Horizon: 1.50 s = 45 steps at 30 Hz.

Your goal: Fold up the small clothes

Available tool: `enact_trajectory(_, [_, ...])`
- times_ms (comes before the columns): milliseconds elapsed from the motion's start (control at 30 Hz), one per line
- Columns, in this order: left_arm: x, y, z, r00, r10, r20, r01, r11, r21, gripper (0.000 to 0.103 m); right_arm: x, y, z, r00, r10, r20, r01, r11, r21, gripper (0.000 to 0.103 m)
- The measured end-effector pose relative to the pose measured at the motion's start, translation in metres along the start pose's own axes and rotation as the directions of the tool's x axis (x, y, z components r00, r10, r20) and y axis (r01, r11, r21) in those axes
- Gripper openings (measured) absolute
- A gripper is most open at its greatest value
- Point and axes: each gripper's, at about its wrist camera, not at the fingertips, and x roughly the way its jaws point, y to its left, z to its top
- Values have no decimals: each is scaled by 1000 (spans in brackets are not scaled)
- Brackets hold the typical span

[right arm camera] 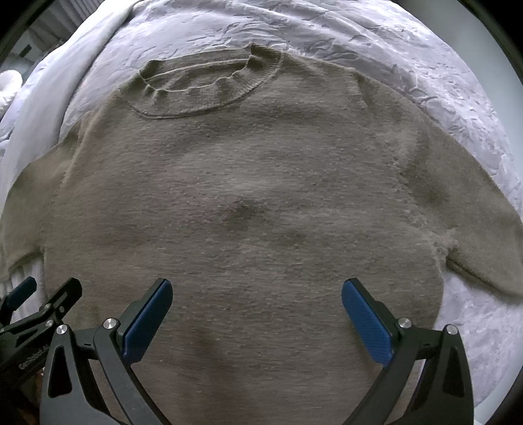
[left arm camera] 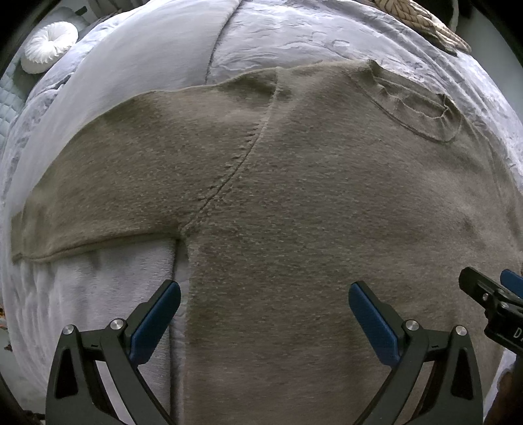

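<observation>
A taupe knit sweater [left arm camera: 294,202] lies flat on a pale bedspread [left arm camera: 157,55], collar away from both grippers.

The left gripper [left arm camera: 264,314] hangs over the sweater's lower body with its jaws spread wide and nothing between them. Its blue pads [left arm camera: 155,322] stand well apart: the left one is over the bedspread just beside the sweater's side edge, the right one over the knit. Ahead of the fingers and to their left, one sleeve [left arm camera: 98,183] stretches out sideways across the bedspread. The ribbed collar [left arm camera: 421,104] lies far ahead, to the right. Beyond the sleeve, at the far left, a white round cushion [left arm camera: 49,45] rests by the bed's edge. A woven beige thing [left arm camera: 421,19] shows at the far right, on the bedspread.

The right gripper [right arm camera: 256,312] is likewise wide open and empty, both pads [right arm camera: 367,322] over the sweater's body. The collar lies straight ahead, slightly left. The other sleeve [right arm camera: 474,235] runs off to the right of the fingers. Whether either gripper's fingertips touch the knit I cannot tell.

Each gripper shows at the edge of the other's view, close alongside.
</observation>
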Motion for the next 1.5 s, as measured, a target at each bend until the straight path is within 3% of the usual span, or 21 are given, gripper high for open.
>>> enact_trajectory(100, [0,12,0,1000,3,21,-3,1000,-10,103,1,6,2,1000,11,11,-11,1000,-3,103])
enact_trajectory(267, [-2,40,0,998,-53,46,56,997,-62,103,-4,18,5,998,58,32,-58,998,0,103])
enact_trajectory(400, [-6,80,0,992,-87,95,99,987,-130,103,-4,30,7,989,143,30,-142,990,-17,103])
enact_trajectory(500, [-10,106,-1,988,-100,120,121,976,-180,103,-13,53,4,967,254,35,-251,965,-73,103])
enact_trajectory(633, [-24,154,-6,979,-62,196,115,954,-275,103,-9,85,1,978,208,-6,-206,964,-165,103])
enact_trajectory(800, [-20,223,-14,966,-39,255,144,902,-407,103,-8,119,3,975,219,-22,-219,949,-229,103])
enact_trajectory(833, [-16,240,-18,966,-35,258,150,884,-443,103,-10,131,-2,976,217,2,-210,946,-249,103])
enact_trajectory(967, [5,287,-32,960,-66,273,213,805,-553,103,-6,150,-23,978,204,-31,-205,937,-283,103])
enact_trajectory(1100, [27,327,-43,939,-120,322,304,728,-615,103,-7,158,-30,978,203,-44,-207,932,-297,103])
enact_trajectory(1200, [36,348,-37,928,-110,355,326,698,-638,103,-8,160,-31,979,197,-44,-201,932,-302,103])
enact_trajectory(1300, [33,361,-27,919,-68,387,321,697,-641,103,-9,162,-32,981,192,-40,-195,932,-304,103])
enact_trajectory(1333, [31,362,-23,917,-47,395,314,695,-647,98,-10,162,-32,981,192,-39,-195,932,-304,103])
enact_trajectory(1400, [26,366,-21,912,-23,409,307,698,-647,73,-11,162,-34,980,195,-37,-197,933,-303,103])
enact_trajectory(1467, [25,372,-25,907,-41,419,327,696,-639,31,-9,164,-33,980,197,-38,-199,932,-301,103])
enact_trajectory(1500, [25,374,-27,904,-53,424,339,692,-637,23,-8,165,-33,979,200,-38,-202,932,-301,103])
